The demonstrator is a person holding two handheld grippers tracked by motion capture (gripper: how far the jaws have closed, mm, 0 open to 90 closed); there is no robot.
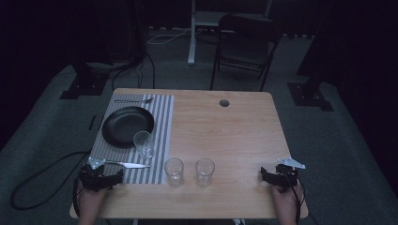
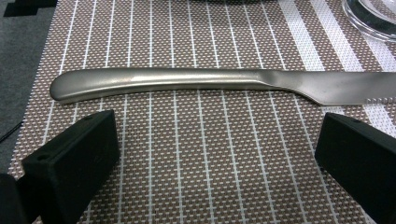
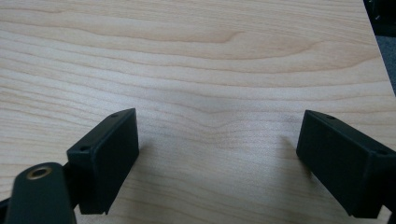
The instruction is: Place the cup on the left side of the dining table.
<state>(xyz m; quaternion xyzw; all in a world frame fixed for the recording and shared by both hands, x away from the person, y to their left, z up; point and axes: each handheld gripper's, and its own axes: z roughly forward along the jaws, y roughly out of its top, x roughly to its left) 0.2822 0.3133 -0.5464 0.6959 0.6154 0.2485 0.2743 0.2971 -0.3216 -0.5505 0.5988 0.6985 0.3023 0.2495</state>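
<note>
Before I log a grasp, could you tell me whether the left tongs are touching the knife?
Apart. In the left gripper view, the left tongs stand open and a strip of placemat shows between both jaws and the knife.

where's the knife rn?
High view: knife lies on the striped placemat's near edge, at the table's left, just ahead of the open left gripper.

On the placemat [image 1: 162,122] at the table's [image 1: 234,136] left sit plate [image 1: 127,125] and knife [image 1: 129,164] (two glasses [image 1: 174,171] rightward).
</note>
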